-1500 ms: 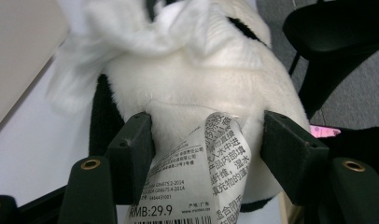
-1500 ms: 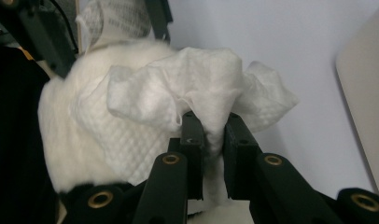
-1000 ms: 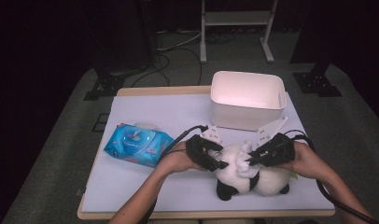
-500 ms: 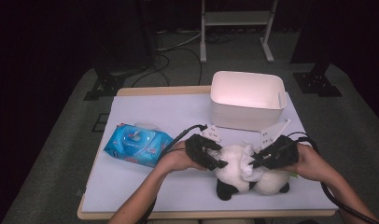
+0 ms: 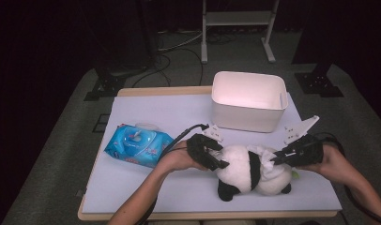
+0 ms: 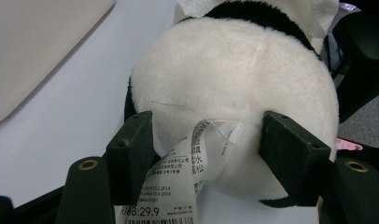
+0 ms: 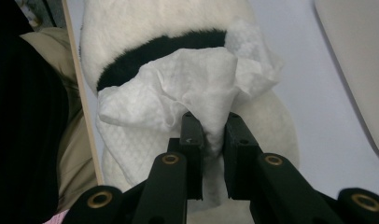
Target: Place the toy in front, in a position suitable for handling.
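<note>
1. Where the table's (image 5: 132,192) pale top meets its left side lies a blue pack of wet wipes (image 5: 138,145), flat, its white lid facing up, well apart from the plush toy.

2. Left gripper (image 5: 217,161), just right of the pack, held in the person's left hand (image 5: 177,159): jaws stand partly apart and have just been opening slightly. In the left gripper view the two pads (image 6: 134,147) sit against either side of the panda's white rump, pressing on the fur, with a printed sewn-in label (image 6: 183,179) hanging between them.

3. Plush panda (image 5: 247,171), black and white, lying on its side on the near right part of the table, between the two grippers and near the front edge. A black band crosses its middle.

4. White wipe sheet (image 7: 187,88), crumpled, draped over the panda's right end and touching the fur across the black band.

5. White plastic bin (image 5: 248,101), open-topped, standing on the far right part of the table, beyond the panda and not touching it.

6. Right gripper (image 5: 276,160), in the person's right hand (image 5: 336,161) at the right edge: jaws nearly closed, pinching a fold of the wipe sheet against the panda.
</note>
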### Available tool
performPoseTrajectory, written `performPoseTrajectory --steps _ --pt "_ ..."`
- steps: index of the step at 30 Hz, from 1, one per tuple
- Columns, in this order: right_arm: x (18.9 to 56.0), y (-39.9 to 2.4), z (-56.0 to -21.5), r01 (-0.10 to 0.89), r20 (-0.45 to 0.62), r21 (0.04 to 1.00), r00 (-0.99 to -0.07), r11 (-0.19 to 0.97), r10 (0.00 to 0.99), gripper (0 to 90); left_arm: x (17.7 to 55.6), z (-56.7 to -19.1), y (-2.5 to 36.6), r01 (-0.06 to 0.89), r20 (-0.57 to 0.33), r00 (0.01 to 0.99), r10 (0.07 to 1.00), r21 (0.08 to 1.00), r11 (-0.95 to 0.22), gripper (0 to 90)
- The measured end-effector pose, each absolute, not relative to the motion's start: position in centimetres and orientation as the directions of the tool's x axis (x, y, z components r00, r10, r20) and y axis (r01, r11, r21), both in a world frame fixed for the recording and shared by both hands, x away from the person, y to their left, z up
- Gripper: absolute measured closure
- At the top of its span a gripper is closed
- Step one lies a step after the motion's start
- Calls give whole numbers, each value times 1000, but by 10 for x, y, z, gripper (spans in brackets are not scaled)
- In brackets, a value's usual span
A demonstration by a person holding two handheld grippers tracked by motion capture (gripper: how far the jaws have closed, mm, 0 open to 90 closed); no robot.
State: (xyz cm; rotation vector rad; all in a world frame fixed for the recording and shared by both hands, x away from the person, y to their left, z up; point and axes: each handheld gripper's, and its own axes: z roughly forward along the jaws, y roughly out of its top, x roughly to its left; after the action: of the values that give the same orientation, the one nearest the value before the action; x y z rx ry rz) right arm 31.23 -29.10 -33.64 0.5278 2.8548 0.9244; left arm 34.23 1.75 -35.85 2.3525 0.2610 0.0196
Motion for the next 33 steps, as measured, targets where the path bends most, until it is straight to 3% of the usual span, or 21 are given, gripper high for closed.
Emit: performPoseTrajectory --steps 17,26,33 --pt "313 -252 -348 231 10 579 -961 782 277 792 342 -341 7 159 -77 987 144 666 -729 244" --pt "314 -241 -351 215 18 577 -968 788 251 792 354 -347 0 203 -136 979 151 626 -753 185" --pt "316 -246 -353 218 23 594 -967 774 255 792 362 -355 -8 189 -163 980 113 595 -781 204"
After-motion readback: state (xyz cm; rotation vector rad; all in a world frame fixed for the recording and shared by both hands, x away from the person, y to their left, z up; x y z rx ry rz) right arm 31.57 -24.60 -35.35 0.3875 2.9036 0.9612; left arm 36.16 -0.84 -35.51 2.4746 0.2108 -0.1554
